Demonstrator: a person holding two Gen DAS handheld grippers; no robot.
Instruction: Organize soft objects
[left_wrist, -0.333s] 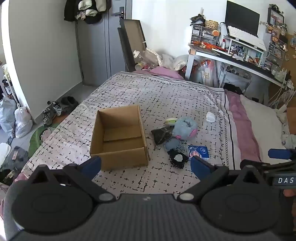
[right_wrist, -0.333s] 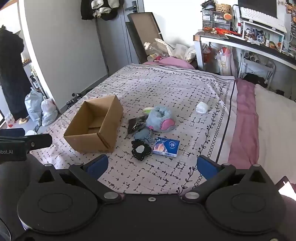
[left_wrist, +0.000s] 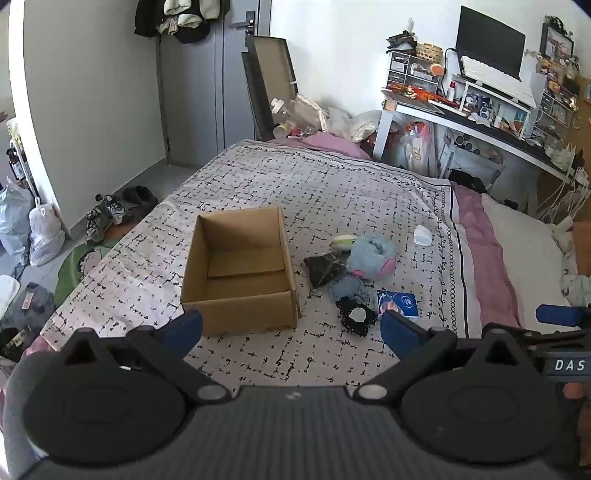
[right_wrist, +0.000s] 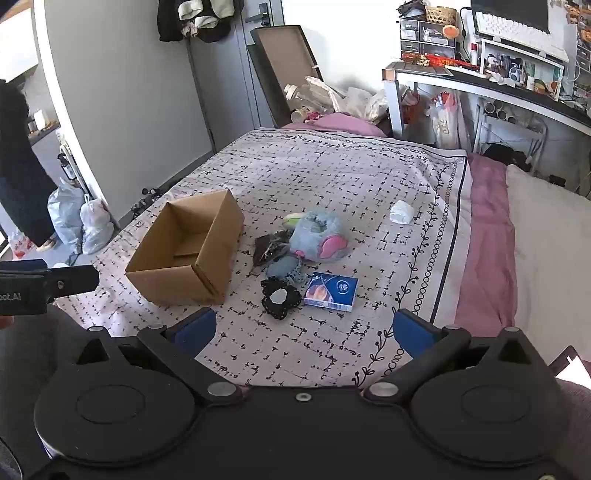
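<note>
Both black two-finger grippers, left (left_wrist: 291, 325) and right (right_wrist: 303, 326), hover tilted down over the patterned bedspread (left_wrist: 332, 184), blue-padded jaws spread wide and empty. Ahead, the fluffy blue-and-pink plush toy (right_wrist: 317, 236) tops a small pile just beside the open brown cardboard box (right_wrist: 184, 251).

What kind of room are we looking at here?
A lived-in bedroom, it seems: a bed with a patterned cover, a cluttered desk with a monitor, and clothes hanging by the door.

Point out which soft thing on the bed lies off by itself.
The small white wad. It sits alone near the bedspread's patterned border, while the blue plush toy and the dark pieces are heaped together beside the cardboard box.
</note>
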